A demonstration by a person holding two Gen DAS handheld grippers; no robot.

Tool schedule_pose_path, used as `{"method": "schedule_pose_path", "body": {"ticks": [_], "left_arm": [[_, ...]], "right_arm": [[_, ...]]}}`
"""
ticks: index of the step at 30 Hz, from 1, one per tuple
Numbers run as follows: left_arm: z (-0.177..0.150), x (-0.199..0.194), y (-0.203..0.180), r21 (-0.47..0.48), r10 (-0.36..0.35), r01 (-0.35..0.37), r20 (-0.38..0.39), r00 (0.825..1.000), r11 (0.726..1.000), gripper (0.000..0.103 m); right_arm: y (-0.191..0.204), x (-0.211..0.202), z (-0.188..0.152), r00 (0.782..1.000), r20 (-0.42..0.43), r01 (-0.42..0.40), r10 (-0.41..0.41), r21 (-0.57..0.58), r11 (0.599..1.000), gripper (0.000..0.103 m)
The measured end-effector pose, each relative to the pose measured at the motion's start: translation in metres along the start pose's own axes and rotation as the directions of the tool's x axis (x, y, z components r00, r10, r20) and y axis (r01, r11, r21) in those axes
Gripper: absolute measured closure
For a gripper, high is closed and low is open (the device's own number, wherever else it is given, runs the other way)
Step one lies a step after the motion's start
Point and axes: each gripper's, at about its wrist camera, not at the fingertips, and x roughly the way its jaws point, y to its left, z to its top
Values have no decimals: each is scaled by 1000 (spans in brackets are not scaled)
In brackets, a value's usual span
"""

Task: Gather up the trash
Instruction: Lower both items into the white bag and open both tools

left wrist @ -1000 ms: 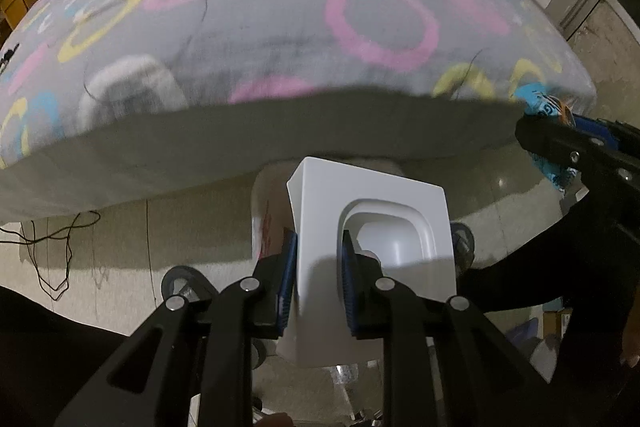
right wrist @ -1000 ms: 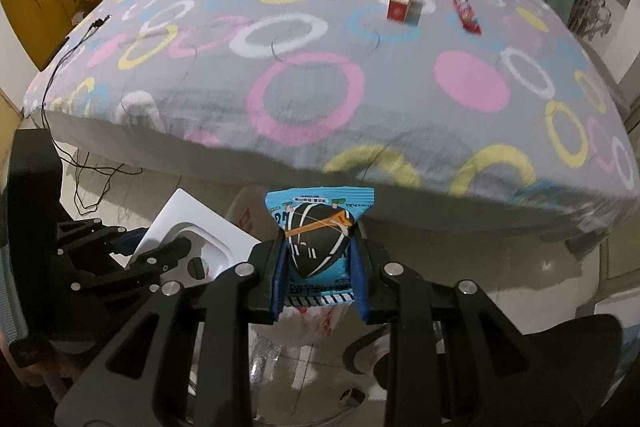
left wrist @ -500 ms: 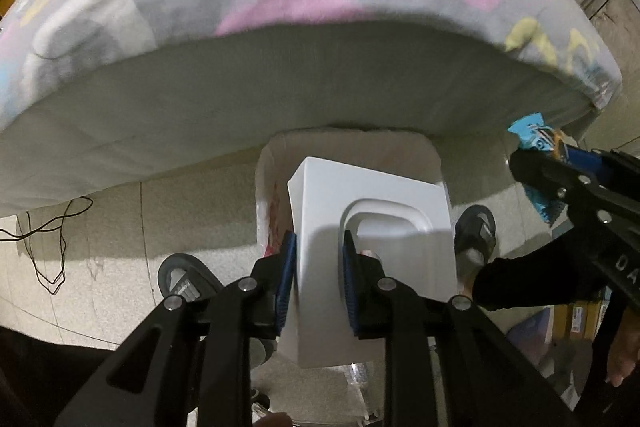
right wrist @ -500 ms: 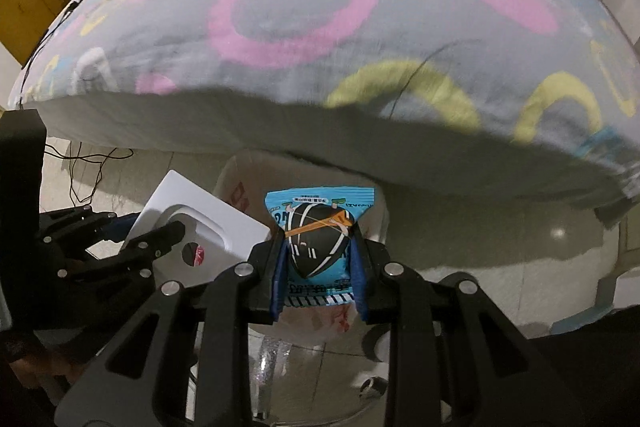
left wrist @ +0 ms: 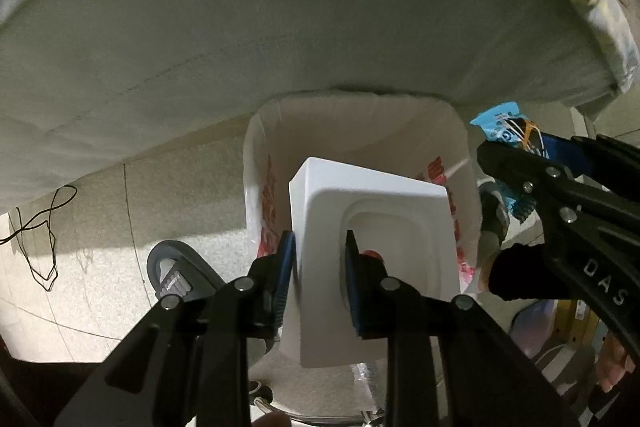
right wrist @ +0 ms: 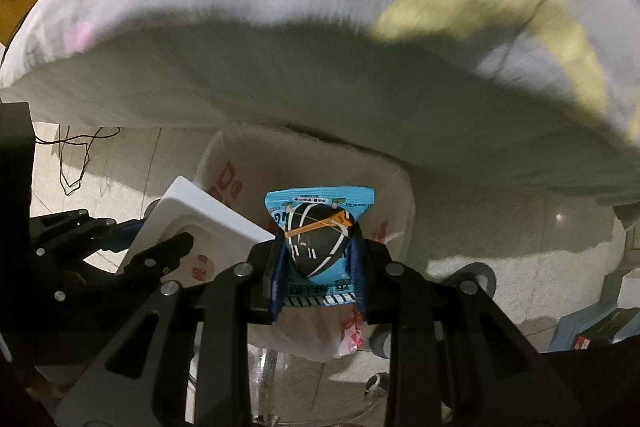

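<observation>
My left gripper (left wrist: 320, 251) is shut on the edge of a white plastic tray (left wrist: 384, 235) and holds it above the open trash bin (left wrist: 360, 115), which is lined with a white bag with red print. My right gripper (right wrist: 318, 255) is shut on a blue snack packet (right wrist: 316, 223) and holds it over the same bin (right wrist: 392, 187). The packet (left wrist: 506, 129) also shows at the right of the left wrist view. The tray (right wrist: 200, 223) and left gripper show at the left of the right wrist view.
The bin stands on the tiled floor just under the bed's edge; the mattress side (left wrist: 280, 27) hangs over it. Grey slippers (left wrist: 176, 275) lie left of the bin, another (right wrist: 472, 275) to its right. A black cable (left wrist: 40, 227) lies on the floor at left.
Both grippers have dropped from bed level toward the floor and moved over the bin, each still holding its item. The bed top and the items on it have gone out of view.
</observation>
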Motion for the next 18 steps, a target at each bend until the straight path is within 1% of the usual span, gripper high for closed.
{"method": "schedule_pose_path", "body": {"ticks": [1,3,4,5,6,7,8,10,12,15,18], "left_arm": [[0,2,-1,7,2,-1,-4,1000,1000,75],[1,6,-2,19,16,-16,-4,1000,1000,72],[0,9,-2,20,18,-18,-8,1000,1000,64],[1,12,-2,19,20,-19,-17,1000,1000,45],[1,13,-1,18,21,-21,-22,1000,1000,36],[1,13,-1,17,17,-16,-17,1000,1000,25],[0,13,-1,18,9,-9,-13,1000,1000,17],[0,12,0,19,6,-5,-18,1000,1000,8],[-1,9,1,26,15,-15,-9,1000,1000,8],[-2,5,4,35,16,-17,3,1000,999,8],[-3,6,8,21,22,-22,6,1000,1000,8]], "right_arm": [[0,2,1,1000,-3,1,-1,2,1000,76],[0,7,3,1000,-15,3,-3,5,1000,71],[-1,10,4,1000,-21,0,0,8,1000,57],[0,11,4,1000,-24,-1,1,11,1000,38],[0,14,3,1000,-28,-5,6,17,1000,30],[-1,16,3,999,-33,-14,15,25,1000,25],[-2,17,3,999,-34,-14,15,32,999,23],[-5,15,4,999,-36,-16,17,53,998,20],[-9,9,4,999,-27,-29,31,79,996,20],[-6,3,3,999,-10,-36,37,87,996,18],[-7,-4,-1,999,9,-36,35,95,995,17]]}}
